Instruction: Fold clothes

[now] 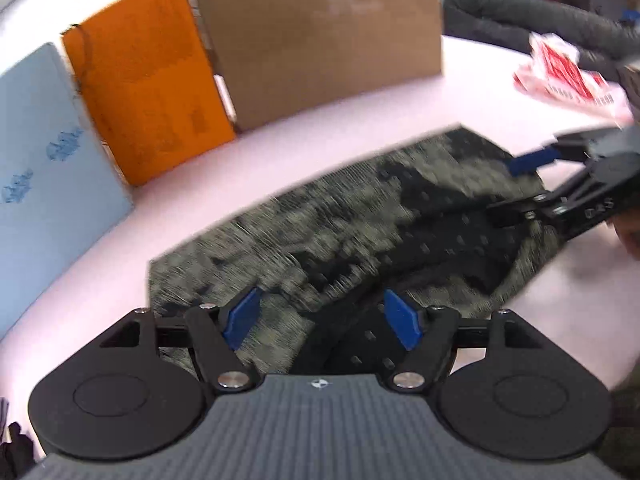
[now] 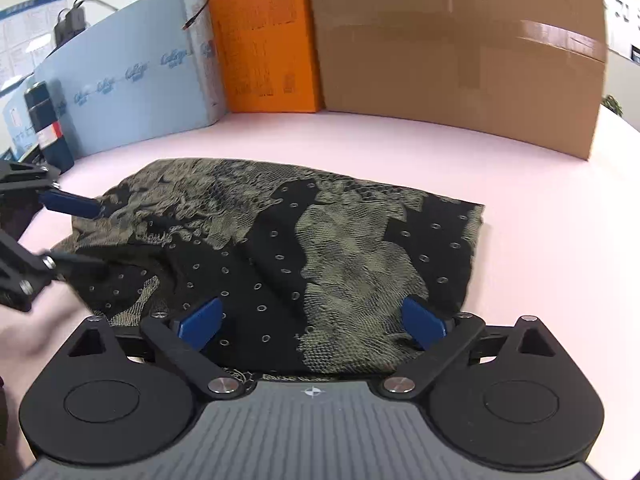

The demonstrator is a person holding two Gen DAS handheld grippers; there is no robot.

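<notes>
A black and olive patterned garment (image 1: 360, 216) with small eyelets lies folded on the pink table (image 1: 280, 152); it also shows in the right wrist view (image 2: 280, 248). My left gripper (image 1: 322, 320) is open, its blue pads just above the garment's near edge. My right gripper (image 2: 312, 320) is open over the garment's near side. In the left wrist view the right gripper (image 1: 516, 188) reaches in from the right at the garment's edge. In the right wrist view the left gripper (image 2: 86, 236) reaches in from the left edge, jaws spread at the garment's left end.
A light blue box (image 2: 132, 76), an orange box (image 2: 268, 36) and a brown cardboard box (image 2: 460, 48) stand along the table's back. A red and white packet (image 1: 568, 76) and a dark grey jacket (image 1: 520, 20) lie at the far right. A dark bottle (image 2: 48, 124) stands at left.
</notes>
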